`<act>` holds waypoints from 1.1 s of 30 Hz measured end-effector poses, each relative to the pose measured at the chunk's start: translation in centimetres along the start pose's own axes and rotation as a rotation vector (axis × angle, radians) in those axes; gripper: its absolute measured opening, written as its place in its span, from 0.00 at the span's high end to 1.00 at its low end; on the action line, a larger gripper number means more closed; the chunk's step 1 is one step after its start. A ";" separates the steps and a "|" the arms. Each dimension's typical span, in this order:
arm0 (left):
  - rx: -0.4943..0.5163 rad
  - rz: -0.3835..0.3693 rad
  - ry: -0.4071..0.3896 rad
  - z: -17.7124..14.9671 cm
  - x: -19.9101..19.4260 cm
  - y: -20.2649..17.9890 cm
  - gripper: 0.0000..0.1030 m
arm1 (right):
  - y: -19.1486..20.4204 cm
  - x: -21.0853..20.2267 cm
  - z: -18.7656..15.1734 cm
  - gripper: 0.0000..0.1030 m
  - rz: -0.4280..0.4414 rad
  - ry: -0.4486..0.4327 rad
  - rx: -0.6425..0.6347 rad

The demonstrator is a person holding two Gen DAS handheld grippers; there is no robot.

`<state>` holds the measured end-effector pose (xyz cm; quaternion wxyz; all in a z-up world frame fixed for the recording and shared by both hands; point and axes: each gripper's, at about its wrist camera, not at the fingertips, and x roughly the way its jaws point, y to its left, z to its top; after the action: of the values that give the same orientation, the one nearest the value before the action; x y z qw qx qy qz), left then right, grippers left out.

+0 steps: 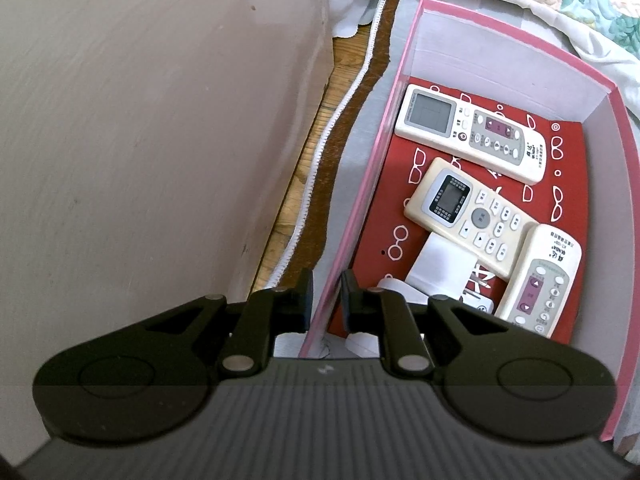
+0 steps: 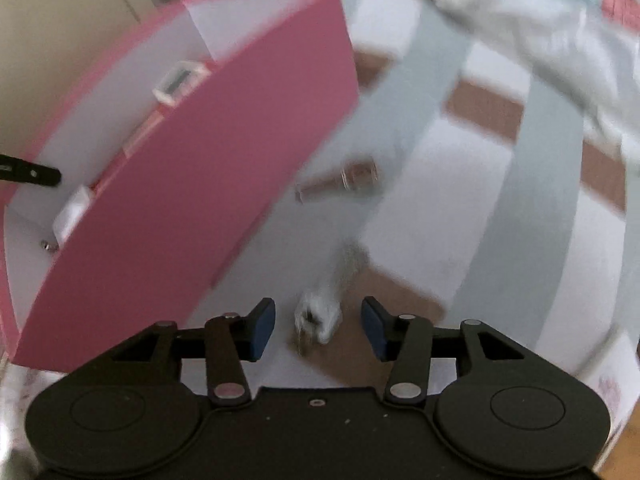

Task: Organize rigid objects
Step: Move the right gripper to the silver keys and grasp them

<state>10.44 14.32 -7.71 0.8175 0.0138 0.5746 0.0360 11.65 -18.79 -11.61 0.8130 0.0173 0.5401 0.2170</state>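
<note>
- The pink box (image 1: 404, 92) holds three remotes on its red floor: a white remote (image 1: 476, 132) by the far wall, a cream remote (image 1: 472, 216) mid-box, and a third remote (image 1: 540, 280) near the right wall.
- The left gripper (image 1: 325, 304) has its jaws clamped on the box's left wall.
- The right gripper (image 2: 318, 328) has its jaws apart, around a blurred white object (image 2: 320, 320) on the striped cloth (image 2: 460, 200).
- A small metallic item (image 2: 348, 180) beyond is too blurred to identify.

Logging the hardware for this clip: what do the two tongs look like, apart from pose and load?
Both are matte black, with round disc housings at each side and linkage bars on silver pivot pins. The left tongs carry dark pads and a ribbed body with a small lightning mark. The right tongs carry blue pads. No cables or sleeves show.
</note>
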 end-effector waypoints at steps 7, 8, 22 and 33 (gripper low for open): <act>0.000 -0.003 -0.002 -0.1 0.0 0.0 0.87 | -1.4 -1.7 0.5 0.94 0.092 0.005 0.125; 0.000 -0.005 -0.002 -0.1 0.0 0.0 0.87 | -1.6 -2.3 0.7 0.97 0.118 -0.004 0.155; -0.006 -0.022 0.016 -0.4 0.4 0.5 0.87 | 1.7 -9.1 3.5 0.91 0.185 -0.118 0.017; -0.009 -0.034 0.021 -0.3 0.5 0.7 0.88 | -0.1 0.1 -1.4 0.53 0.084 0.013 -0.055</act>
<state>10.28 15.06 -8.29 0.8119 -0.0002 0.5833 0.0249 10.48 -19.13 -12.33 0.7997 0.0161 0.5380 0.2658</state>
